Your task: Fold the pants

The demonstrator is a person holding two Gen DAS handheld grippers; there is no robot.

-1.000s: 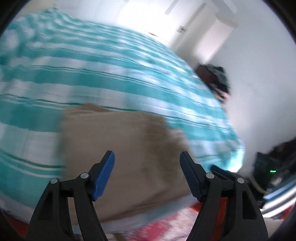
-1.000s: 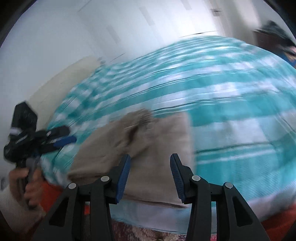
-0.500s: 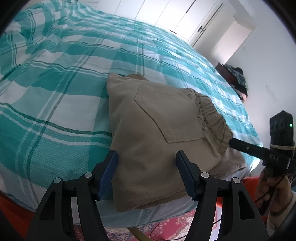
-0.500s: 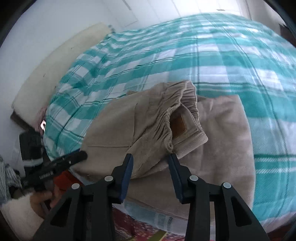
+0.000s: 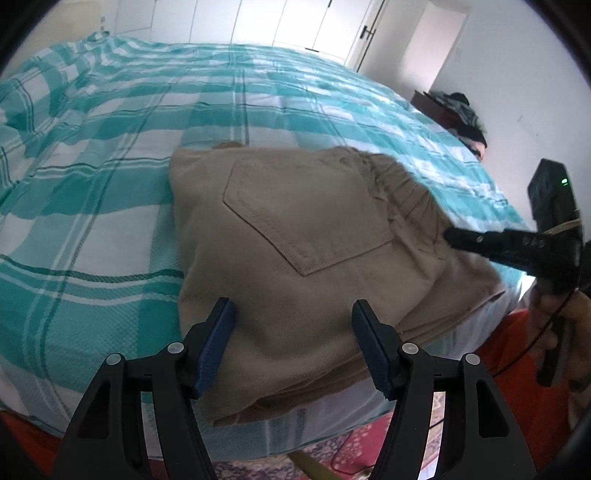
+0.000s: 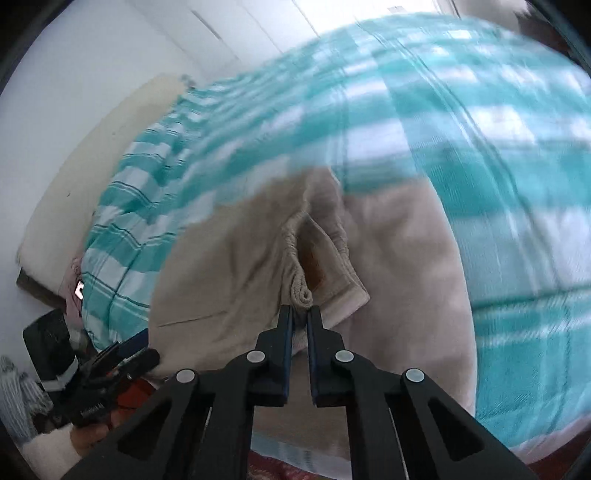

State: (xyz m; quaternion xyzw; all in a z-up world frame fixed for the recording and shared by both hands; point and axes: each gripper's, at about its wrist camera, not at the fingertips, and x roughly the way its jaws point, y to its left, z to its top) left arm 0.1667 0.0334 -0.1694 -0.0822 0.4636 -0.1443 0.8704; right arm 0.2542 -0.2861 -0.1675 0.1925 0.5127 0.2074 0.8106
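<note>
nearest the left wrist camera, the left claw (image 5: 293, 341) hangs low over the near edge of the bed (image 5: 96, 229), its blue-padded fingers (image 5: 216, 345) spread wide with nothing between them. it points forward and slightly down at the pants (image 5: 295, 236), level, with both tips over tan cloth.

just beyond those tips the pants lie folded in a thick tan stack on the teal and white checked cover, close to the bed's front edge. a back pocket (image 5: 306, 218) faces up in the middle of the stack, and the gathered waistband (image 5: 402, 192) runs along the stack's right side. lower layers stick out toward the right front corner.

at the right of that view the right claw (image 5: 452, 236) comes in from the side, its black tips touching the waistband; a hand (image 5: 561, 317) grips its handle below a black box with a green light. from the right wrist camera the right claw (image 6: 300, 314) has its fingers drawn nearly together, pinching a rolled bit of the waistband (image 6: 301, 295) at its near end. the waist opening gapes just past the tips, showing a brown label inside. this view is blurred, so finer detail of the cloth is hard to read.

down in the left corner of the right view the left claw (image 6: 122, 363) shows small and dark, beside the bed edge, held in a hand (image 6: 88, 439).

farther off, the cover stretches to a pale headboard (image 6: 92, 162), white closet doors (image 5: 280, 22), and a dark heap of clothes (image 5: 458, 110) by the far wall.
</note>
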